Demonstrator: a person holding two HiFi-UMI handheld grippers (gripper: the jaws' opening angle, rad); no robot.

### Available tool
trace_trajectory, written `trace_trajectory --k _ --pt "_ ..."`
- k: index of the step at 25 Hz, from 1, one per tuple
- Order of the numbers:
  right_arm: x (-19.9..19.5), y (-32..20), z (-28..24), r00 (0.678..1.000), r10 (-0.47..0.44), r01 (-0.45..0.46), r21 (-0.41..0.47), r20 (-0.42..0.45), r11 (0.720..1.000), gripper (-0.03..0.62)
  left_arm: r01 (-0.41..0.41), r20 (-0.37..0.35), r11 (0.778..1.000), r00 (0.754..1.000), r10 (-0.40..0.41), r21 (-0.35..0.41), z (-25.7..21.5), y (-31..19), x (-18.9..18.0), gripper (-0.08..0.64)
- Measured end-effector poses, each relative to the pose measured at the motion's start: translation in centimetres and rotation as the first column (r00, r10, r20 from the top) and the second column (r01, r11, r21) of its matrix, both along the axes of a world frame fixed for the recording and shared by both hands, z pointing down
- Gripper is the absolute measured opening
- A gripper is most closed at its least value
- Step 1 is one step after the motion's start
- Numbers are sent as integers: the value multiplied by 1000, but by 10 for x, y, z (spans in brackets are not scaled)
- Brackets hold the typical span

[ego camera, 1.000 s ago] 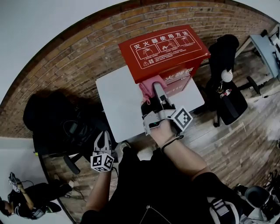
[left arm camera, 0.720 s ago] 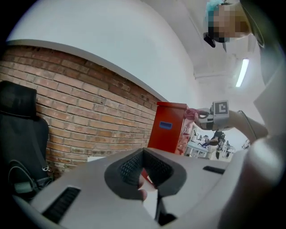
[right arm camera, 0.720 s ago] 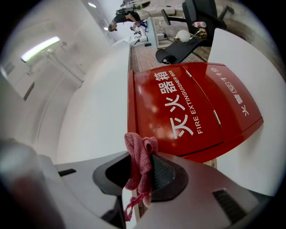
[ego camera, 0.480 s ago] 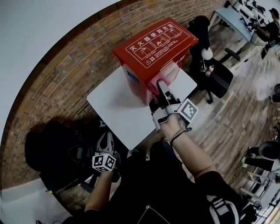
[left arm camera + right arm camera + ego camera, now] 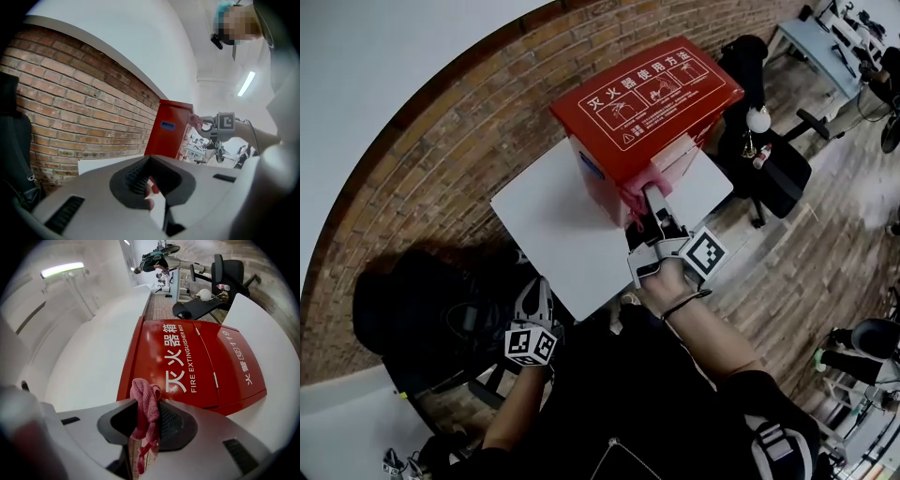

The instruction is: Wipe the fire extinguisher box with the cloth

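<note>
One box, one cloth, two grippers

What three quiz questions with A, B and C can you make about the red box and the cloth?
1. Where does the fire extinguisher box stand?
A. on a shelf
B. on the white table
C. on grass

2. What colour is the cloth?
A. pink
B. blue
C. green

3. What is the right hand-held gripper doing?
A. it is open with nothing in it
B. it is shut on the cloth
C. it is lying flat on the table

Answers:
1. B, because the head view shows the red box sitting on the white tabletop by the brick wall.
2. A, because the right gripper view shows a pink knitted cloth.
3. B, because the right gripper view shows the cloth pinched between the jaws and hanging below them.
</note>
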State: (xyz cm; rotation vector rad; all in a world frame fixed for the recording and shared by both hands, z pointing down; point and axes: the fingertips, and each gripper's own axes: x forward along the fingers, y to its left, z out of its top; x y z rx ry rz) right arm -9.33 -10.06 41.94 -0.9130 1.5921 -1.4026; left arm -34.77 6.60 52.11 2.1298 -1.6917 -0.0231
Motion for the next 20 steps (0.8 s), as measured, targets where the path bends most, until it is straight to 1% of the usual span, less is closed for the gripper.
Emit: trace_trajectory --k 3,6,13,20 --pt "0 1 10 1000 -2 1 -47 -11 999 110 6 5 1000 1000 -6 -16 8 -2 12 21" --pt "0 2 25 1000 -6 6 -90 3 996 110 19 9 1000 1000 -18 -16 10 -4 21 21" --pt "0 2 43 999 -37 36 -128 -4 991 110 51 29 999 998 -50 -16 14 -4 31 21" --pt "-1 3 53 998 -65 61 -146 -18 987 110 76 38 997 996 -75 -21 15 5 38 21"
